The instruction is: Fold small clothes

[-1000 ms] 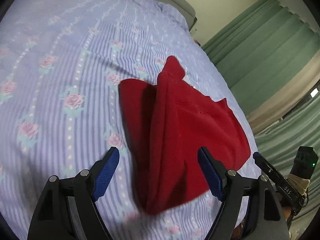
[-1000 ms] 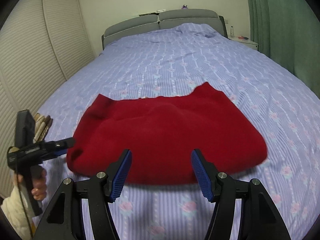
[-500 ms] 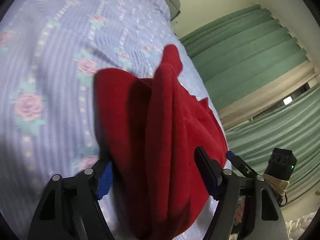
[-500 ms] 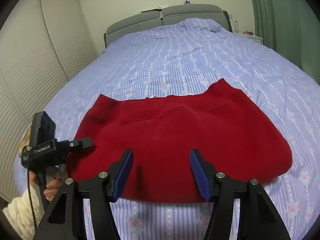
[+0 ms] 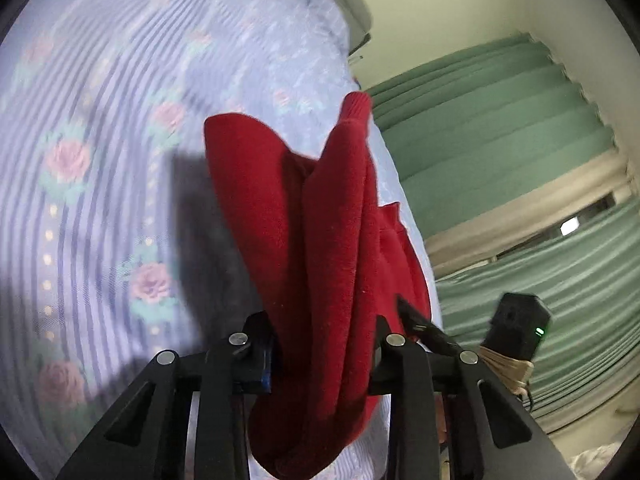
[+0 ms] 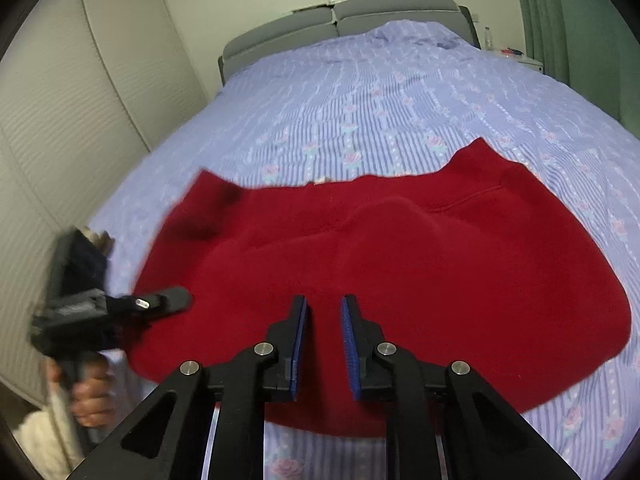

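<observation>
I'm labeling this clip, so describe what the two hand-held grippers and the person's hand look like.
Both hand-held grippers, left and right, have black angular frames, silver screws and blue ribbed finger pads. Seen from outside, each is a black pistol-grip handle; the right's box shows a green light. The bare hand wears a cream sleeve.

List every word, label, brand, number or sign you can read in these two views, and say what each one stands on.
No text can be read in either view.
Left gripper body in the right wrist view: a pale marking on its side, too blurred to read.
Right gripper in the left wrist view: only a green light on its black box, no lettering shows.
Red garment: no readable tag or print.
Floral bedsheet: pattern only.
</observation>
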The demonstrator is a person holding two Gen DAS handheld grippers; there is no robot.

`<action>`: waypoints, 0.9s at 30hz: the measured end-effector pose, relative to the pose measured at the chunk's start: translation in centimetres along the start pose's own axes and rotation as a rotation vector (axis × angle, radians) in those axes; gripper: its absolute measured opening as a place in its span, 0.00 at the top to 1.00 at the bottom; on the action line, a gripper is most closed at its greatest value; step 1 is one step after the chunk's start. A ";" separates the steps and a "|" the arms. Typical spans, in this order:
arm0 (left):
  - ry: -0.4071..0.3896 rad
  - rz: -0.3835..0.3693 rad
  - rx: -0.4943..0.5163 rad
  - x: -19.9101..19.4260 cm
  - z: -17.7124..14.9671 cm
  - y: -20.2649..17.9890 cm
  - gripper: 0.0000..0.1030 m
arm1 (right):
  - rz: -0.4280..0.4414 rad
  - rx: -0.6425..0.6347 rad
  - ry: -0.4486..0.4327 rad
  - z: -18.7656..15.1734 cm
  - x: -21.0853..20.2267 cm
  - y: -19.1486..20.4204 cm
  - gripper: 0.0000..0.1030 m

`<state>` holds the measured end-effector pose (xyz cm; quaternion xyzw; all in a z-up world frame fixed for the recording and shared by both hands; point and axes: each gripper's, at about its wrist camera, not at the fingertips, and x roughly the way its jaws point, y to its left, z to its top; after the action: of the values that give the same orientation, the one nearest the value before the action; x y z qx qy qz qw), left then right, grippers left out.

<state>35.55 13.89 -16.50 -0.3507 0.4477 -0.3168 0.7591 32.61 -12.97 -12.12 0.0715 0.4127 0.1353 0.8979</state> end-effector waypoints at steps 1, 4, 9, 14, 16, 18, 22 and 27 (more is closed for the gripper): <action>-0.004 0.016 0.033 -0.4 0.0 -1.2 0.72 | -0.003 0.001 0.008 -0.1 0.5 -0.1 0.86; -0.001 0.057 0.115 -0.5 -0.2 -4.7 0.72 | 0.006 0.032 0.038 -0.3 2.1 -0.9 0.89; -0.004 0.127 0.201 0.0 -0.5 -8.7 0.72 | 0.028 0.090 0.047 0.1 3.6 -2.1 0.96; -0.009 0.172 0.198 1.0 -0.4 -10.5 0.72 | 0.035 0.084 0.063 1.2 5.0 -2.4 1.00; -0.017 0.191 0.186 2.4 0.5 -11.5 0.72 | 0.042 0.074 0.069 1.9 5.4 -2.6 1.00; -0.019 0.206 0.170 3.2 1.2 -12.1 0.72 | 0.054 0.066 0.068 2.6 5.7 -3.0 1.00; -0.024 0.259 0.138 3.5 1.9 -13.0 0.72 | 0.127 0.174 0.102 4.7 7.1 -5.0 1.00; -0.016 0.323 0.123 4.1 1.9 -15.4 0.72 | 0.132 0.167 0.084 6.5 4.8 -5.9 1.00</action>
<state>36.36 2.64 -5.15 -0.2297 0.4721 -0.2147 0.8235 41.60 -17.25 -12.80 0.1674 0.4540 0.1619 0.8600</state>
